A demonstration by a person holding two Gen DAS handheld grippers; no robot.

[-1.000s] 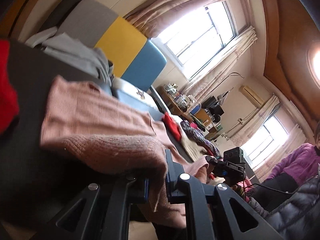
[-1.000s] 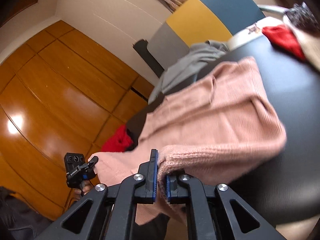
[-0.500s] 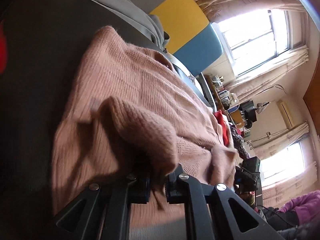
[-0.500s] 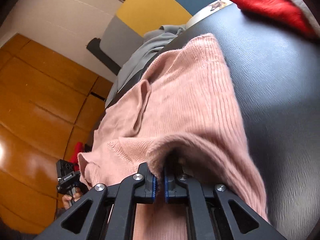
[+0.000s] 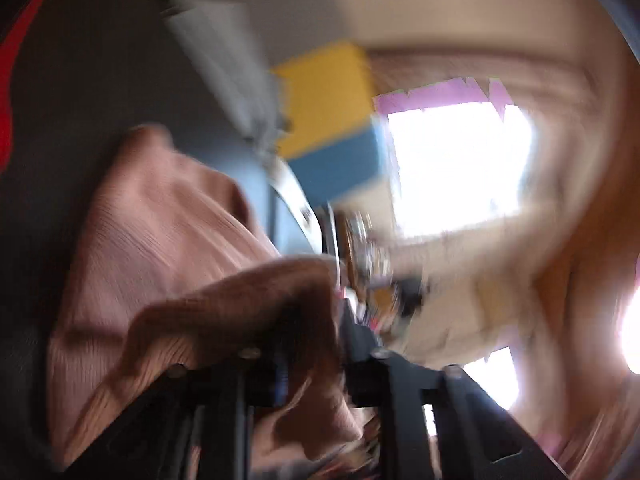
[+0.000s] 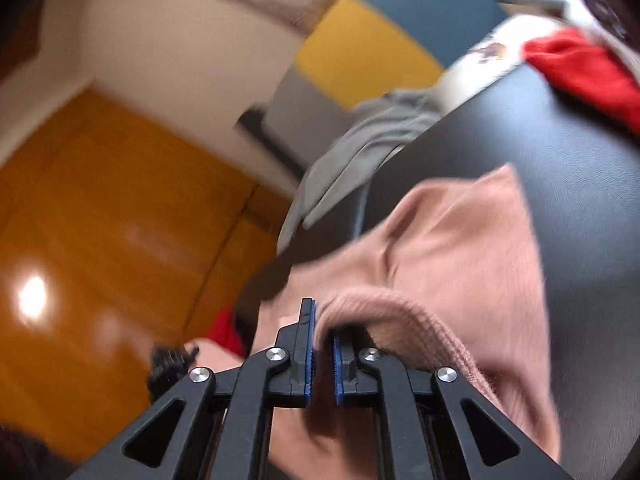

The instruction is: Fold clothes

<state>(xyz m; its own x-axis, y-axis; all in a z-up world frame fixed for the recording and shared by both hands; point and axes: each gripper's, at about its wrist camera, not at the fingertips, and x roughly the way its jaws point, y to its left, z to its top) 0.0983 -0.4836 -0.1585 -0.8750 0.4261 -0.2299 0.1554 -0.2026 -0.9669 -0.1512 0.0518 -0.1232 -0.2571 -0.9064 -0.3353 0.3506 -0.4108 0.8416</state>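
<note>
A pink knit sweater (image 5: 160,240) lies on a black padded surface (image 5: 80,80), its near part doubled over in a thick fold. The left wrist view is blurred: my left gripper (image 5: 314,340) has its jaws opening and standing well apart, with the fold hanging loosely between them. In the right wrist view the sweater (image 6: 460,260) spreads away to the right. My right gripper (image 6: 322,320) is starting to open, a narrow gap between its blue pads, and the ribbed hem still sits in the tips. The left gripper (image 6: 168,364) shows small at the lower left.
A grey garment (image 6: 360,140) lies beyond the sweater at the surface's far edge. A red garment (image 6: 580,68) lies to the far right. Yellow and blue padded panels (image 6: 360,52) stand behind, orange wood panelling (image 6: 100,220) to the left. A bright window (image 5: 460,168) fills the left wrist view's right side.
Both grippers carried the sweater's edge forward and down onto the rest of it. The left gripper rolled and its jaws spread apart. A small gap has opened between the right pads.
</note>
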